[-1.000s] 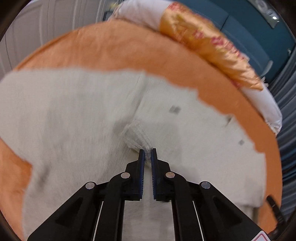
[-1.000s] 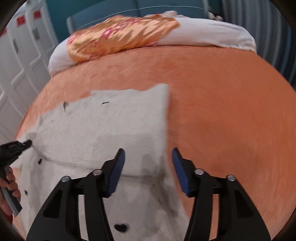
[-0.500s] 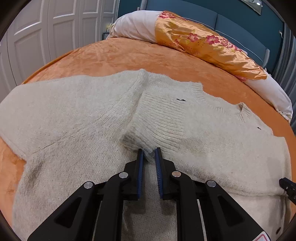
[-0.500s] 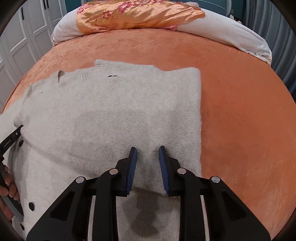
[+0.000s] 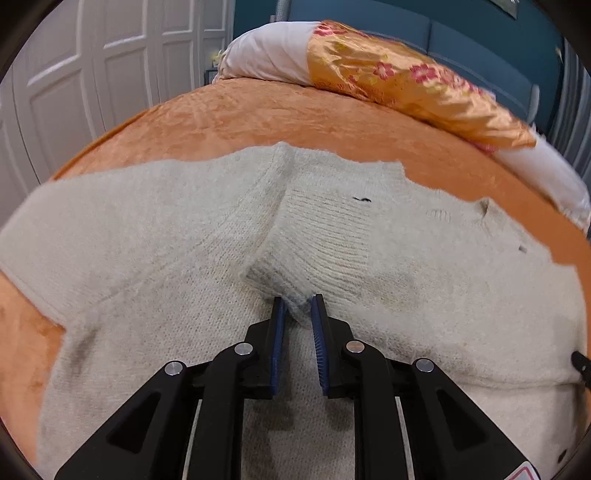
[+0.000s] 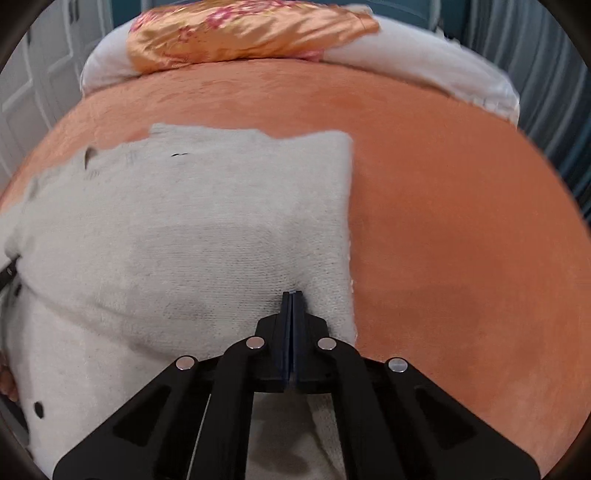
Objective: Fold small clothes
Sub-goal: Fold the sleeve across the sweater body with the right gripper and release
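Light: soft, even indoor light, moderately bright, no hard source in view.
Shadows: grey smudges on the cream sweater [image 5: 184,240] just beyond both sets of fingers.
Glare: sheen on the satin pillow [image 5: 413,85] toward 1 o'clock.
Blur: right wrist view smeared, worst at 12 o'clock; left wrist view sharper.
Distortion: strong fisheye bulge; the orange bedspread [image 6: 461,221] curves, dark rim all round.

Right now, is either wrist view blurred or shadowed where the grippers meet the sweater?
Left wrist view: ribbed cuff sharp, frame edges fisheye-bent, faint gripper shadow on the sweater. Right wrist view: softer, pillow smeared, grey shadow left of the right gripper.
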The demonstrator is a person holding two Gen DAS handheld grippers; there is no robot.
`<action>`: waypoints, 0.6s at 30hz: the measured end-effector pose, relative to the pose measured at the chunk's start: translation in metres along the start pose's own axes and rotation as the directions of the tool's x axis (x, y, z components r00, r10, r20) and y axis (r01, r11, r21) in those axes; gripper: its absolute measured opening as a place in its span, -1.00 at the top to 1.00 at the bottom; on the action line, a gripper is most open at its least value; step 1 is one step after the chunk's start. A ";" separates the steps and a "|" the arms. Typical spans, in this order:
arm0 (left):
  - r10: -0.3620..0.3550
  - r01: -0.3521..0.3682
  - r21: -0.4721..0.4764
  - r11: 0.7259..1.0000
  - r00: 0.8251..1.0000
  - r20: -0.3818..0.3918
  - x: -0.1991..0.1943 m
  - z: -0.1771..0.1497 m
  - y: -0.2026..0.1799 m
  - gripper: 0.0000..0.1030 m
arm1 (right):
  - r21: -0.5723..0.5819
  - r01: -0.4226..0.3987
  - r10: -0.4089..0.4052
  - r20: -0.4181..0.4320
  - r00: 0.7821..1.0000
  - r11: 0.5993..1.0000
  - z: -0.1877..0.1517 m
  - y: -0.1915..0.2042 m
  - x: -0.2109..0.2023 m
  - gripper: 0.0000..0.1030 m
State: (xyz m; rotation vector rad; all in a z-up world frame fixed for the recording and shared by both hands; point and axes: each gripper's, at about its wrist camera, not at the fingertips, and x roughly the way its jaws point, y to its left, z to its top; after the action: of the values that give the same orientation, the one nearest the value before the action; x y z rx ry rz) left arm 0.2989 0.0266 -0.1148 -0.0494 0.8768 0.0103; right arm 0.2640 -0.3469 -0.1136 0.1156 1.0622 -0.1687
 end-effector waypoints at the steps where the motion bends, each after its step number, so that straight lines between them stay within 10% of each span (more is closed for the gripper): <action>1: 0.020 -0.020 0.018 1.000 1.000 -0.002 -0.001 0.000 -0.003 0.67 | -0.030 0.022 -0.022 -0.004 1.000 0.999 0.002 0.005 0.000 1.00; 18: 0.051 -0.050 0.026 0.998 0.998 -0.047 -0.045 -0.003 0.017 0.52 | 0.049 -0.049 0.048 0.006 0.999 0.998 -0.028 0.033 -0.081 0.93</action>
State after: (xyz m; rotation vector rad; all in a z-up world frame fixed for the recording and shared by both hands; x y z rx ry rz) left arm 0.2668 0.0438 -0.0827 -0.0044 0.9254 0.0454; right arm 0.2081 -0.3032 -0.0555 0.1853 1.0496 -0.1514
